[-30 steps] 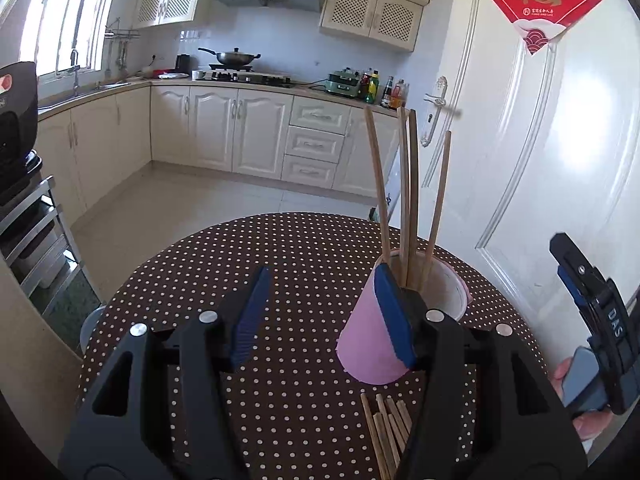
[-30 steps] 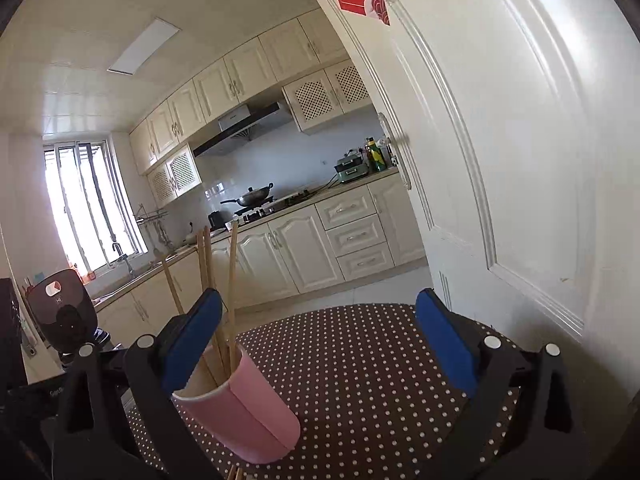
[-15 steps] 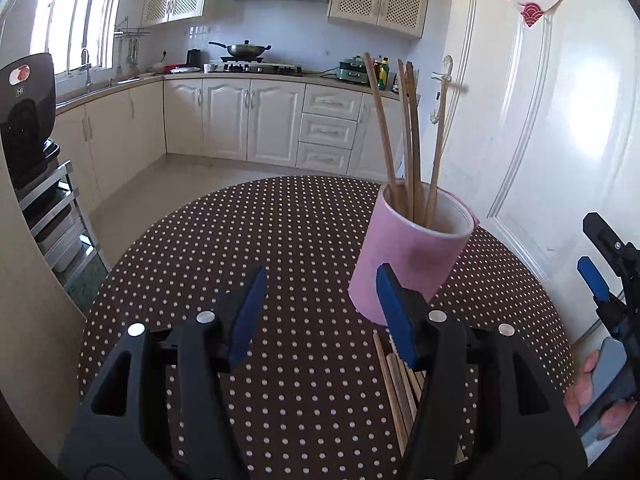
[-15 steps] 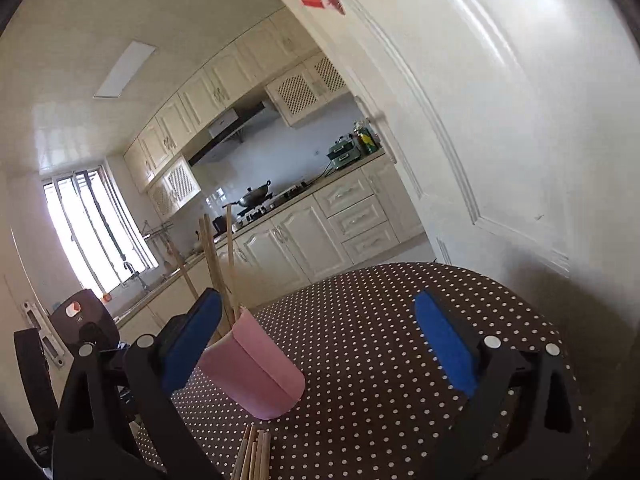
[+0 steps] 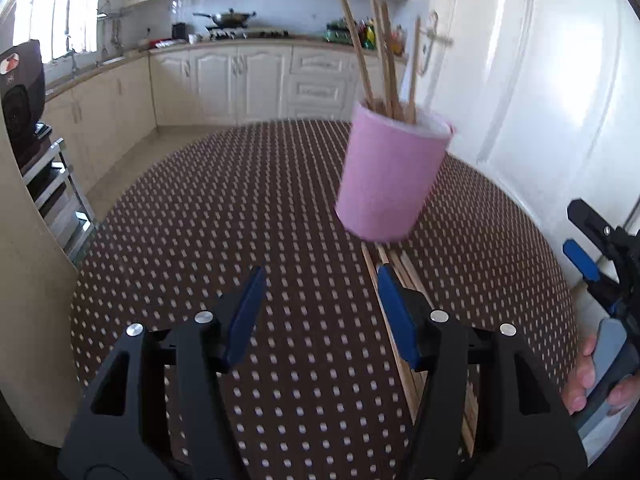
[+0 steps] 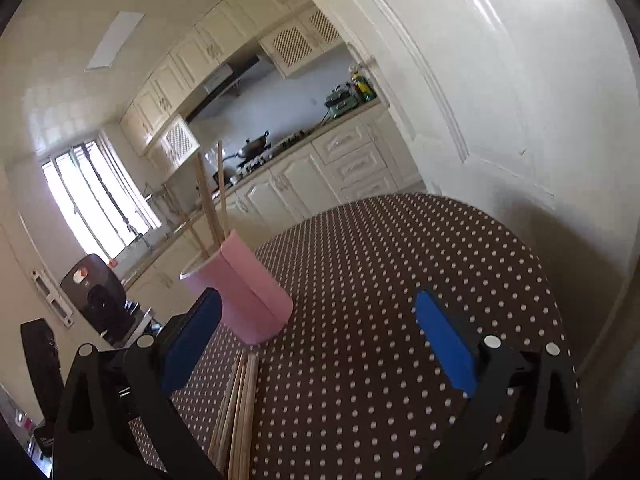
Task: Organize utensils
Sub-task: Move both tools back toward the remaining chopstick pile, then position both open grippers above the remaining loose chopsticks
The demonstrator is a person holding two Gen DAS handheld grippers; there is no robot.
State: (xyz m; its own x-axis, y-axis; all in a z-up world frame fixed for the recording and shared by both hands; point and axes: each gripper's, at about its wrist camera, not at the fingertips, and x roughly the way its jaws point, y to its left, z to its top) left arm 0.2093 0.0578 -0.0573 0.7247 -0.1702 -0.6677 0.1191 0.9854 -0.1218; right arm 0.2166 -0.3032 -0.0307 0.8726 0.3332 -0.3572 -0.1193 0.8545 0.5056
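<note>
- Broadly, round table w/ brown white-dotted cloth [image 5: 224,216] carries everything; both grippers hover over its near edge.
- Pink cylindrical holder cup [image 5: 390,178] stands upright on the far-right part of the table, approx. four wooden chopsticks [image 5: 384,56] already upright in it, fanning out of the rim.
- Left gripper [image 5: 322,312]: black frame, blue pads, jaws spread wide, nothing between them. It looks straight down the table; cup is ahead and a bit to the right.
- Right gripper [image 6: 318,342]: also released, empty, jaws apart; cup sits ahead-left of it.
- Loose bundle of bare wooden chopsticks [image 5: 404,280] lies flat on the cloth, long axis running from the cup's base back toward the grippers.
- Key relation: bundle passes just under/beside the left gripper's right finger, and under the right gripper's left finger, so both are about equally near; my guess is either must turn crosswise to the sticks to pinch one.
</note>
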